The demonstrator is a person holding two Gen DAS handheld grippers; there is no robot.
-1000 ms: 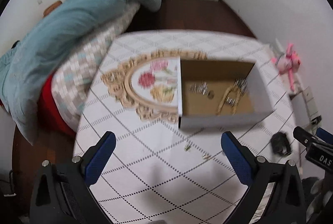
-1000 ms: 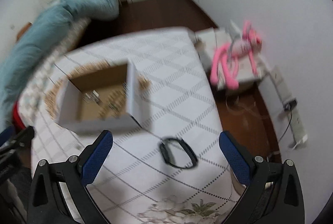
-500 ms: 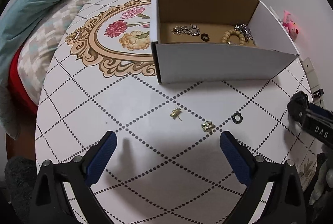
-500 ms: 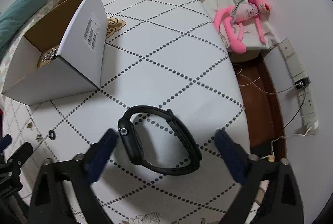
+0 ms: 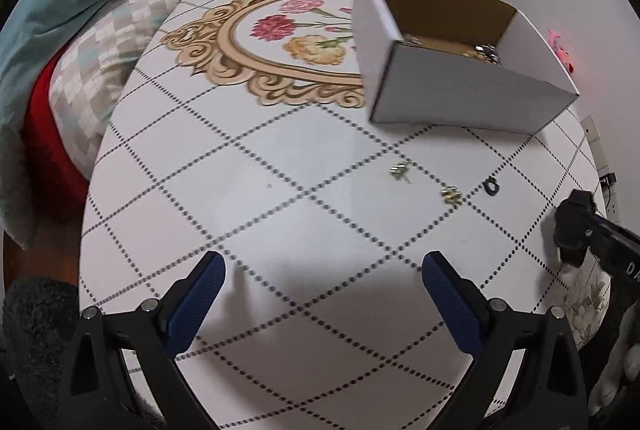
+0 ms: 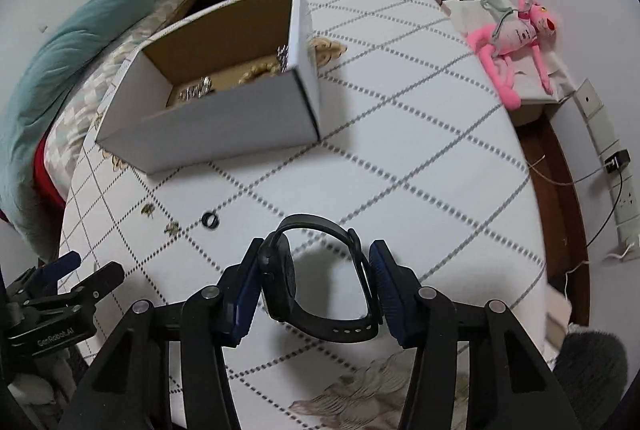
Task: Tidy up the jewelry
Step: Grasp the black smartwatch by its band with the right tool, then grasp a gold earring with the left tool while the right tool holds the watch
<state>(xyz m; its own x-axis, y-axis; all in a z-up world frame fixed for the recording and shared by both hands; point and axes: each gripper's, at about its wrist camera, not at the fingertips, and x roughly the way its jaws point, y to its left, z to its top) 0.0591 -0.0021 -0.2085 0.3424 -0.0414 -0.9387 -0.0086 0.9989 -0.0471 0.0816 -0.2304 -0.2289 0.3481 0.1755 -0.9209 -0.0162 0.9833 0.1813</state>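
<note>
1 black smartwatch [image 6: 316,278], its rubbery strap looped into an oval, sits pinched between the blue pads of the right gripper [image 6: 314,284], clear of the table [image 6: 420,134]. Its loop runs lengthwise along the fingers, pointing toward the white cardboard box [image 6: 224,126], which lies ahead and to the left, the likely drop point. Inside the box, beads and silvery chains glint against brown card. 2 small gold earrings [image 5: 400,170] [image 5: 451,195] and 1 dark ring [image 5: 491,187] lie loose on the near tabletop, closer to the left gripper [image 5: 322,292], which hangs wide apart and empty over the dotted lattice pattern.
</note>
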